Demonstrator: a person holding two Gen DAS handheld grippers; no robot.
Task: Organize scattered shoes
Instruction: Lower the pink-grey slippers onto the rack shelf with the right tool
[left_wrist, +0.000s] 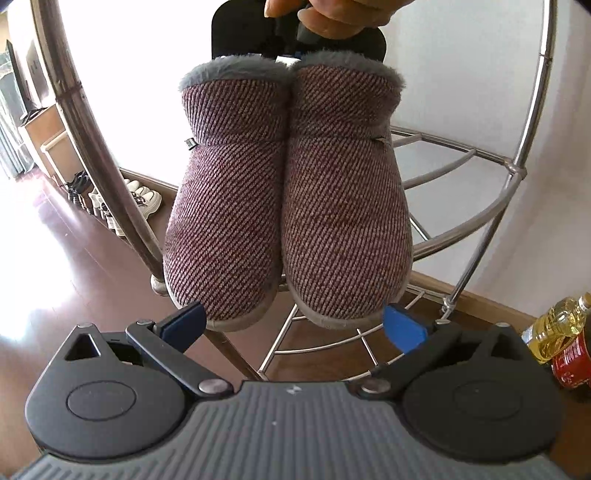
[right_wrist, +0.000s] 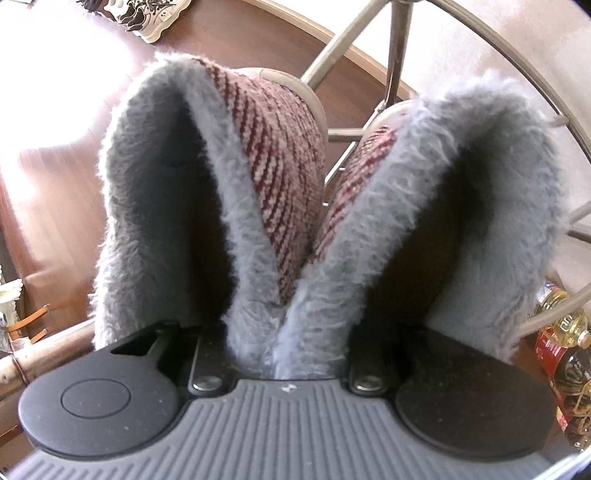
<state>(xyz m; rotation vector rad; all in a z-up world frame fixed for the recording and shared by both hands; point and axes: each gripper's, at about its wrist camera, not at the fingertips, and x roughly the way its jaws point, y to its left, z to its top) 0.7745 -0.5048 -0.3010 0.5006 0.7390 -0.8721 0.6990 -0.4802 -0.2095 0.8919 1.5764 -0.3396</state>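
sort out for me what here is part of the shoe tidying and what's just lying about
Part of the job:
- pair of knit slippers, pinched together at their fur collars by the right claw
- metal shoe rack
- left claw, open below the toes
- white sneakers on the floor

Just lying about:
- oil bottle
- red-labelled bottle

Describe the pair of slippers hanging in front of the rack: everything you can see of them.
The slippers are closed, ankle-high, in maroon-and-tan diagonal knit with fluffy grey lining and pale rubbery soles. They hang side by side, toes down, flanks touching, in front of the steel rack. The right gripper pinches their two inner collars together from above, so the openings gape in a V. The left gripper sits open just below the toes, apparently not touching them.
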